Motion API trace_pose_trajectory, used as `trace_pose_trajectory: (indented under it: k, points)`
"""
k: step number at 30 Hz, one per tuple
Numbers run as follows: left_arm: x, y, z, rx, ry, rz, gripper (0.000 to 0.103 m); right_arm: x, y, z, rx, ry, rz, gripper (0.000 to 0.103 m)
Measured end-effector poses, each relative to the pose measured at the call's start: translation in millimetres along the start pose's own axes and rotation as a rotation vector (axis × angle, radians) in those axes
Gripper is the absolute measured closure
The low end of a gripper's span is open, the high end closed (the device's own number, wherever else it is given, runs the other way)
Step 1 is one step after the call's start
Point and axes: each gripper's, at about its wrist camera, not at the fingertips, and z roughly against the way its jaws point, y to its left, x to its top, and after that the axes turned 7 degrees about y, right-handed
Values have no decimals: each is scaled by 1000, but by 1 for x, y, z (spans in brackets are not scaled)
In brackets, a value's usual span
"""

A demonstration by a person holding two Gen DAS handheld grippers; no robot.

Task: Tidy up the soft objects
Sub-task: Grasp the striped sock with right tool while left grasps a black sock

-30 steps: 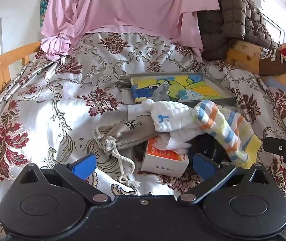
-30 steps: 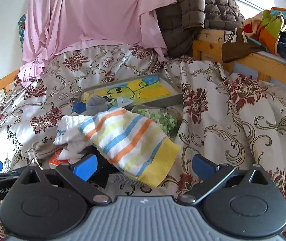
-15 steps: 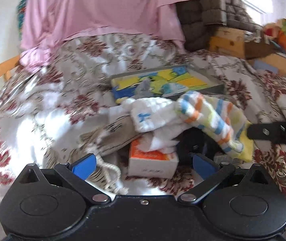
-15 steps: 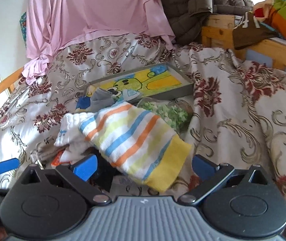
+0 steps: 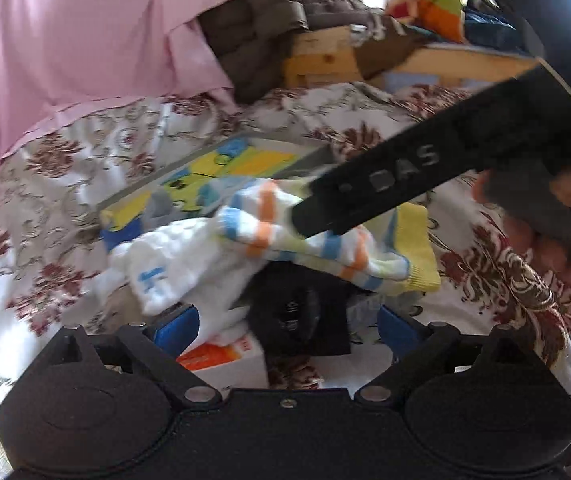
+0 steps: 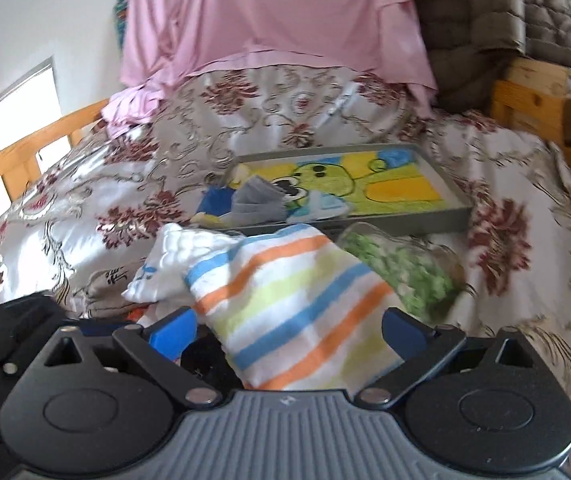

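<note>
green-filled bag (image 6: 401,268) only in right view

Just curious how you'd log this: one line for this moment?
stage: reaching | right fingers: closing around striped sock, not gripping | left fingers: closing, holding nothing

From my left wrist view, the right gripper's finger (image 5: 425,168) covers part of the striped sock (image 5: 325,248); the black object (image 5: 297,320) beneath is half buried, its markings unreadable. My right view cuts off the left gripper (image 6: 9,332) at the edge.
</note>
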Motion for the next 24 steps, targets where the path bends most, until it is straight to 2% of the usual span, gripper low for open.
trace_pose_trajectory:
  k: [2,5,7,8,10,12,13,15,16,18,21,24]
  points:
    - [1,0,-10,-28,14,-5,17,1,3,-6,8,9,27,12]
    - [0,0,-21,-57,34,-10,22,2,5,-13,10,29,42,23]
    - [-1,0,-25,-67,40,-18,27,2,5,-16,11,37,39,35]
    - [-1,0,-27,-72,44,-20,32,2,4,-17,14,38,36,39]
    - [1,0,-30,-77,50,-23,42,3,1,-15,24,34,18,56]
    - [2,1,-34,-78,61,-20,57,4,-5,-13,31,28,-14,66]
    - [3,1,-36,-77,68,-14,59,5,-8,-12,33,25,-28,71]
    - [4,4,-38,-77,80,2,73,6,-15,-9,38,17,-63,78]
    - [4,6,-39,-78,87,14,77,6,-19,-7,38,12,-84,83]
    - [4,10,-37,-90,92,44,90,8,-27,-3,23,-6,-121,90]
    - [7,16,-33,-88,80,97,99,8,-43,4,-6,-33,-185,96]
    - [9,22,-29,-65,72,155,101,7,-55,5,-26,-31,-233,97]
